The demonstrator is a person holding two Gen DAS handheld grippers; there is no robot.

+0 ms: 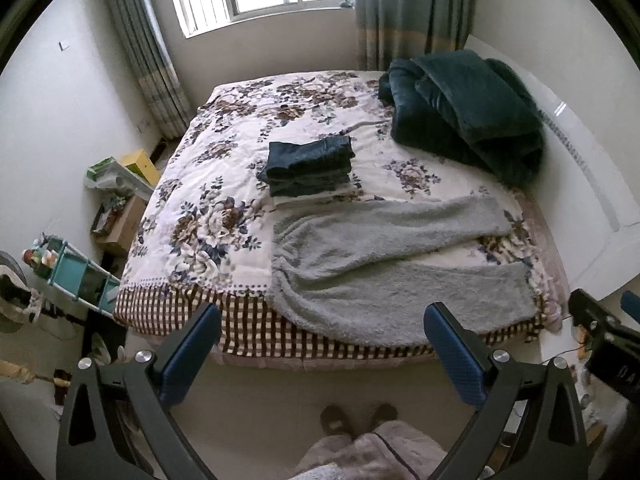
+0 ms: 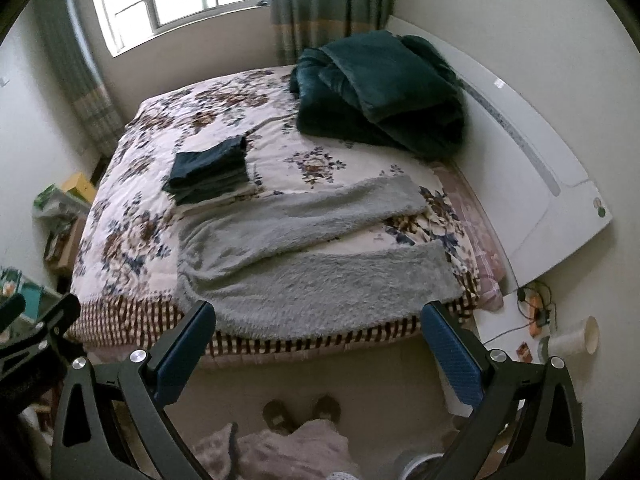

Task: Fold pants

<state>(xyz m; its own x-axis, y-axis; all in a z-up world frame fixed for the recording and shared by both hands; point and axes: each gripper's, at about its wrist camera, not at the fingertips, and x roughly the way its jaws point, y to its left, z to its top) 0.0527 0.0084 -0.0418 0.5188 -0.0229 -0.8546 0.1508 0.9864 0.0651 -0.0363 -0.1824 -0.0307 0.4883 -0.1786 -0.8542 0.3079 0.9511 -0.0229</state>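
At the left side of the bed (image 1: pixel 192 184), which carries a floral cover, a stack of folded dark clothes (image 1: pixel 308 168) rests on the cover. Just beside it, toward the near edge, the grey fleece pants (image 1: pixel 384 264) lie flat and unfolded, waistband at left, both legs extending right and spread apart. The near leg overhangs the checked border. A heaped dark green blanket (image 1: pixel 464 116) sits at the far right corner. Left tongs (image 1: pixel 324 344): apart, empty, held above the floor short of the bed. Right tongs (image 2: pixel 320 340): apart, empty, likewise short of the pants.
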